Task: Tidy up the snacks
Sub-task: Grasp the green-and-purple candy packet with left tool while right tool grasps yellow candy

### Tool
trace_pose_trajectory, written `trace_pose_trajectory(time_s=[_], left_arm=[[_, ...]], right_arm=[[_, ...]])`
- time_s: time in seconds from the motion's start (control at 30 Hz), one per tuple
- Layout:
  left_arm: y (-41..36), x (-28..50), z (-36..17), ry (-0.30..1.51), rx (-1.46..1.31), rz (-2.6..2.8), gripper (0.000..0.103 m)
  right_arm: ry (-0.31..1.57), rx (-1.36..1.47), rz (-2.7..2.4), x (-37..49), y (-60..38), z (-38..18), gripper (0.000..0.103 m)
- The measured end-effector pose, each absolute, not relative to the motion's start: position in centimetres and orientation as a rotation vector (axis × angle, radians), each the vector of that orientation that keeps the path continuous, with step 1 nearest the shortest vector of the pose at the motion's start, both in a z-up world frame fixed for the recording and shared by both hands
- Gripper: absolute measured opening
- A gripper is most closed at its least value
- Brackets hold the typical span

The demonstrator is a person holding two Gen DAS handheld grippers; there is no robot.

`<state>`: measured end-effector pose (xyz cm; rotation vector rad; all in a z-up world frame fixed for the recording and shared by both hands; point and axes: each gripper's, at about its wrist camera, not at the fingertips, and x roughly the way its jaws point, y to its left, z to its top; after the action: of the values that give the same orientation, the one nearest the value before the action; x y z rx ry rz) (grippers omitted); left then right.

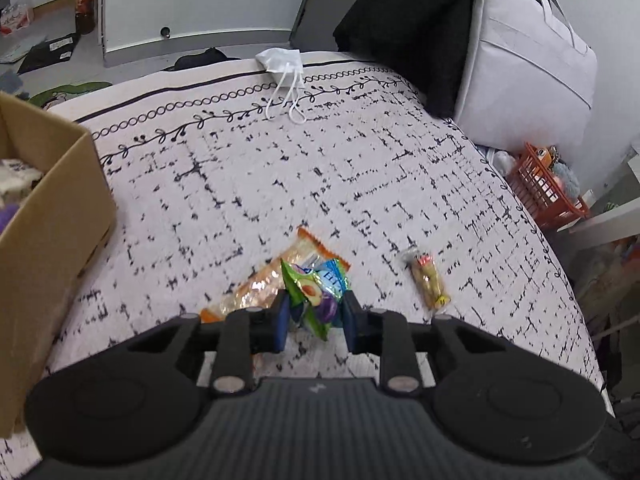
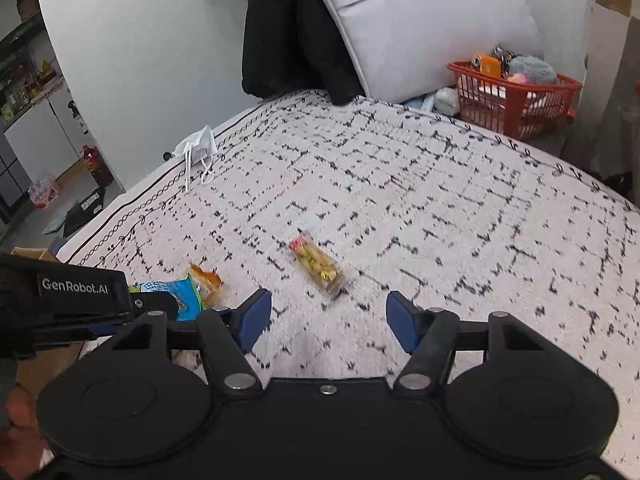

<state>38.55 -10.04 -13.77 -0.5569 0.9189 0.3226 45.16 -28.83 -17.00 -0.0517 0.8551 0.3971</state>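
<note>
The left gripper (image 1: 316, 312) has its blue pads closed on a green-and-blue snack packet (image 1: 318, 292), a crinkled foil pouch printed with what looks like an avocado half and a purple patch; the packet stands up between the pads, just above the patterned bed cover (image 1: 360, 168). Right behind it, partly hidden, lies an orange-edged clear wrapper (image 1: 260, 284) with pale biscuit-coloured contents, flat on the cover. To the right of both, apart from them, lies a small yellowish snack bar (image 1: 428, 280) in clear film with a red mark near its far end. An open cardboard box (image 1: 52, 220) sits at the left edge of the bed, with pale and purple items inside that are too cut off to name.

The right gripper (image 2: 329, 316) hovers over the cover with its jaws spread wide and nothing between them; the snack bar (image 2: 318, 266) lies just beyond the gap, tilted diagonally. A white face mask (image 1: 280, 62) rests near the far edge of the bed, and a red plastic basket (image 2: 516, 96) stands beyond the bed's right side
</note>
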Motion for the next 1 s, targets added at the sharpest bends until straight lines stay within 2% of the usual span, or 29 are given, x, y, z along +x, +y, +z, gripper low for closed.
trace_pose_trajectory(time_s=[0.37,0.47,0.57,0.67,1.0], left_arm=[[-7.0,40.3,-12.7,0.919,-0.527,0.331,0.026],[-6.1,40.6,-12.6,0.926,-0.513,0.342,0.026],[-5.1,40.7,-12.7,0.933,-0.508,0.358,0.026],[-4.5,40.5,-12.8,0.939,-0.513,0.371,0.026],[-3.5,38.3,-10.6,0.913,-0.525,0.377,0.026]], right_arm=[[0.831,-0.07,0.37,48.1,-27.7,-19.3,0.062],[0.819,-0.098,0.381,48.8,-26.8,-19.9,0.055],[0.847,-0.12,0.392,49.2,-26.1,-20.6,0.038],[0.84,-0.133,0.395,48.9,-25.9,-20.5,0.03],[0.841,-0.137,0.422,47.1,-24.9,-17.5,0.025]])
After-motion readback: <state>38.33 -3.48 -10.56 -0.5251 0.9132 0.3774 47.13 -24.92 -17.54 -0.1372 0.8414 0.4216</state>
